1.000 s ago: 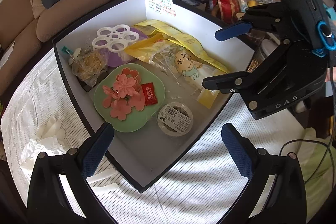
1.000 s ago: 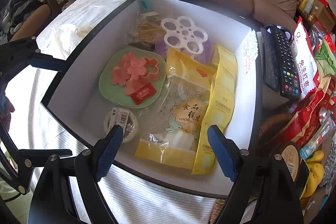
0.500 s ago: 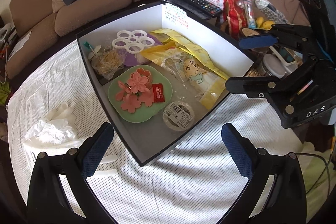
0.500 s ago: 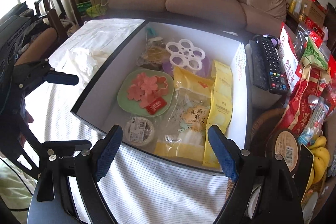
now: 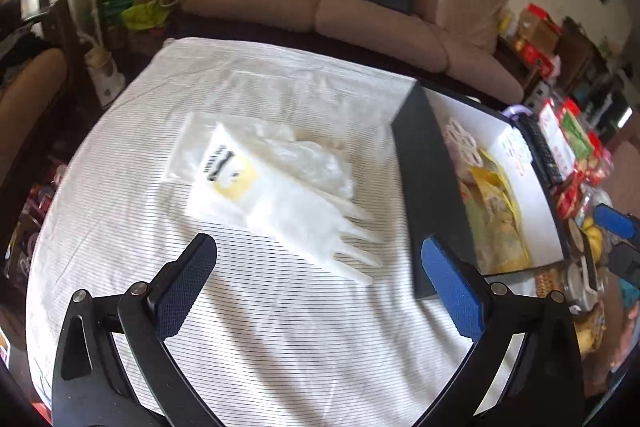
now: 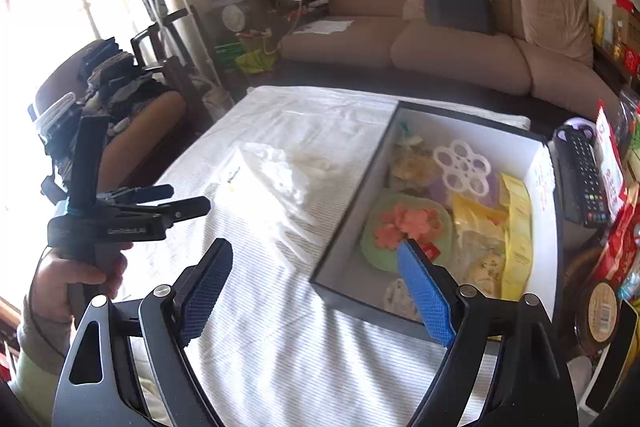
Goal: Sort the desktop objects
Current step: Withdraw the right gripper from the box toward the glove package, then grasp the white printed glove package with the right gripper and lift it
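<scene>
The left wrist camera sits just behind the left gripper (image 5: 316,279) and looks down at a slant over the striped cloth (image 5: 280,327). The white plastic bags (image 5: 280,187) lie near, in the middle, and the box (image 5: 432,187) is at the right side. The right wrist camera sits behind the right gripper (image 6: 316,287), a bit higher and farther back, and also looks down at a slant. Both views share the cloth, the bags, the box and the brown sofa (image 6: 460,51) far behind.

Home living rm: brown sofa (image 6: 460,39), TV remote (image 6: 582,179).
</scene>
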`<action>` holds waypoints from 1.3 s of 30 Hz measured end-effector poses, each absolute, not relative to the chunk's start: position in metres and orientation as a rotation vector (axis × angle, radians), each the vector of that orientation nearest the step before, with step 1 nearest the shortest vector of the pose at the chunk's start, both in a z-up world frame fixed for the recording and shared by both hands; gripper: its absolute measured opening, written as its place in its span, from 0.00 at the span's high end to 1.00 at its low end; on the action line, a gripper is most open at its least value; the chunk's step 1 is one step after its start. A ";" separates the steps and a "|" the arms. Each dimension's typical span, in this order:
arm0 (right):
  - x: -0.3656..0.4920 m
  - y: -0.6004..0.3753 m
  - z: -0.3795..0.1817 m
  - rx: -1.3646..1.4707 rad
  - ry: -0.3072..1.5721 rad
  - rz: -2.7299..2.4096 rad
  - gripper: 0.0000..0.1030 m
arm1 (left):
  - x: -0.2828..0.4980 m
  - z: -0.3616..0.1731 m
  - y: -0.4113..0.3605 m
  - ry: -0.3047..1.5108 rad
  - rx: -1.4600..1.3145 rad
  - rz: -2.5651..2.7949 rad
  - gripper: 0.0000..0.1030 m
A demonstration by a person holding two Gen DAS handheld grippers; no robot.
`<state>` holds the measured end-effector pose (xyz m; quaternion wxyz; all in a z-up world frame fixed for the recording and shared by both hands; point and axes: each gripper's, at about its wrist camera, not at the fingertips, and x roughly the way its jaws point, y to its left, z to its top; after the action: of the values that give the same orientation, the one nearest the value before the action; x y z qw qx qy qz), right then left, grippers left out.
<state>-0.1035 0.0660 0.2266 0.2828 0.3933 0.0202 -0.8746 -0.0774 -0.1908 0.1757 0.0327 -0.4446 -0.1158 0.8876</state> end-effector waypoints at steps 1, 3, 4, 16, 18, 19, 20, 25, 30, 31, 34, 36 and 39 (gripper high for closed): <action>-0.102 0.055 0.226 1.038 0.057 -2.330 0.13 | -0.074 0.169 -0.205 -0.408 -1.368 2.757 0.00; -0.099 0.034 0.221 1.022 0.075 -2.308 0.13 | -0.069 0.151 -0.234 -0.535 -1.399 2.745 0.00; -0.099 0.022 0.217 1.022 0.095 -2.301 0.13 | -0.068 0.141 -0.245 -0.591 -1.418 2.735 0.00; -0.185 -0.136 0.155 1.036 0.320 -2.186 0.13 | -0.067 0.122 -0.358 -1.066 -1.351 2.761 0.00; -0.207 -0.171 0.143 1.024 0.435 -2.129 0.13 | -0.065 0.120 -0.371 -1.137 -1.330 2.741 0.00; -0.218 -0.185 0.136 1.026 0.476 -2.106 0.13 | -0.066 0.117 -0.375 -1.154 -1.331 2.727 0.00; -0.228 -0.198 0.128 1.031 0.508 -2.083 0.13 | -0.067 0.114 -0.377 -1.168 -1.338 2.711 0.00; -0.263 -0.248 0.087 1.019 0.688 -2.022 0.13 | -0.071 0.111 -0.385 -1.239 -1.318 2.664 0.00; -0.296 -0.273 0.042 1.175 0.722 -2.004 0.13 | -0.073 0.120 -0.382 -1.215 -1.299 2.684 0.00; -0.302 -0.273 0.034 1.219 0.690 -1.995 0.13 | -0.074 0.120 -0.382 -1.211 -1.303 2.684 0.00; -0.305 -0.273 0.015 1.297 0.688 -1.979 0.65 | -0.075 0.120 -0.383 -1.230 -1.296 2.674 0.00; -0.295 -0.271 0.013 1.274 0.703 -1.976 0.88 | -0.074 0.119 -0.384 -1.243 -1.291 2.663 0.00; -0.278 -0.254 0.033 1.208 0.568 -1.967 0.92 | -0.074 0.118 -0.386 -1.245 -1.296 2.655 0.00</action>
<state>-0.2780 -0.2543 0.0334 0.3731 0.4715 0.2217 -0.7677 -0.0745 -0.3856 0.1176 -0.0324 -0.4041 -0.3882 0.8276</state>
